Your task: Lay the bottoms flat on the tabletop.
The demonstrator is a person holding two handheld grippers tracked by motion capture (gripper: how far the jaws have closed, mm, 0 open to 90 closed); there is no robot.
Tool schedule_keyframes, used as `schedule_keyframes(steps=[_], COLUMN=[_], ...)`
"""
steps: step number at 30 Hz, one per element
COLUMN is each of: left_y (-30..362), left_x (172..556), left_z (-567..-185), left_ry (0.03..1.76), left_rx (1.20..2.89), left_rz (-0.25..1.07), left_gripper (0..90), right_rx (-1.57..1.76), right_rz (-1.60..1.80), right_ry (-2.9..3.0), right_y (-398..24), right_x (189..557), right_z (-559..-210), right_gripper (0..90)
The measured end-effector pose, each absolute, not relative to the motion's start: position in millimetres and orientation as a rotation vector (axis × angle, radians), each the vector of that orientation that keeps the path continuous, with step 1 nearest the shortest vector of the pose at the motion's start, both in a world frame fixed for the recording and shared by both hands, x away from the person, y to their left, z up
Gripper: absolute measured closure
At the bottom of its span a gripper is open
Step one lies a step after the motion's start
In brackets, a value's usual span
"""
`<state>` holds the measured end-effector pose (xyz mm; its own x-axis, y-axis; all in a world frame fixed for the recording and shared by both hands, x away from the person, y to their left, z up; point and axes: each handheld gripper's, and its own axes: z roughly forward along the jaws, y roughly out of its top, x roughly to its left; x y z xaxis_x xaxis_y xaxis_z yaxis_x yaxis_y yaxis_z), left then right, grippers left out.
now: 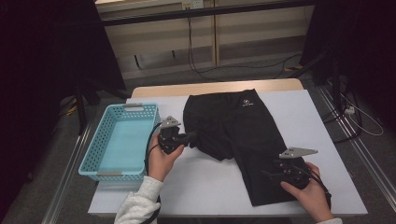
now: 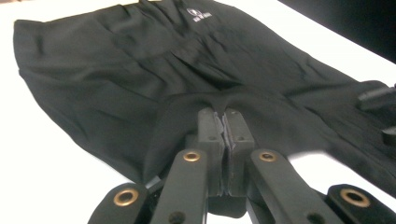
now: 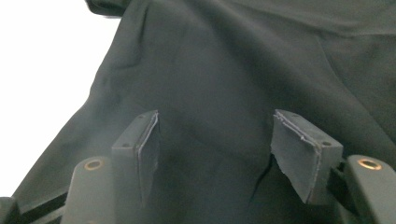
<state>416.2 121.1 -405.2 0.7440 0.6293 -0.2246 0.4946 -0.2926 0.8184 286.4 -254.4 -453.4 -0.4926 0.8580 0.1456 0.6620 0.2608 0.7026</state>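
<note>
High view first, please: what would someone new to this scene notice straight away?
A pair of black shorts lies spread across the white table, dark against it. The left gripper is shut on a fold of the cloth at the shorts' left edge, while the right gripper rests open over the leg end near the front of the table. A light blue basket stands at the table's left side.

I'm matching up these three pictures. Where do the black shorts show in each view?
High view: black shorts at table centre, one leg toward the right claw.
Left gripper view: upper frame, hem pinched in the left claw.
Right gripper view: under the open claw.
Shared landmark: white logo.
</note>
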Motion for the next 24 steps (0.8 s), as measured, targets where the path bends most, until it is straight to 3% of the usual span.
schedule_keyframes(steps=[9,14,16,19,24], left_y=[110.0,105.1,103.4,102.7,91.8], left_x=[416.0,404.5,397.8,392.4,386.9], left_z=[-425.6,-421.2,-414.7,-409.9,-421.5], left_ry=[0.848,0.796,0.761,0.749,0.713], left_rx=[2.003,1.987,1.986,1.983,2.041], left_rz=[0.189,0.220,0.221,0.224,0.171], left_gripper=[83.5,50.9,42.6,37.9,37.8], right_rx=[1.406,1.391,1.370,1.302,1.203], right_rz=[1.066,1.120,1.117,1.146,1.110], right_ry=[2.261,2.263,2.276,2.321,2.430], right_y=[-254.1,-249.1,-242.6,-225.0,-193.2], right_x=[286.3,284.6,283.8,281.0,277.7], right_z=[-452.9,-449.3,-447.1,-444.3,-445.3], right_gripper=[32.6,32.2,33.9,42.0,50.5])
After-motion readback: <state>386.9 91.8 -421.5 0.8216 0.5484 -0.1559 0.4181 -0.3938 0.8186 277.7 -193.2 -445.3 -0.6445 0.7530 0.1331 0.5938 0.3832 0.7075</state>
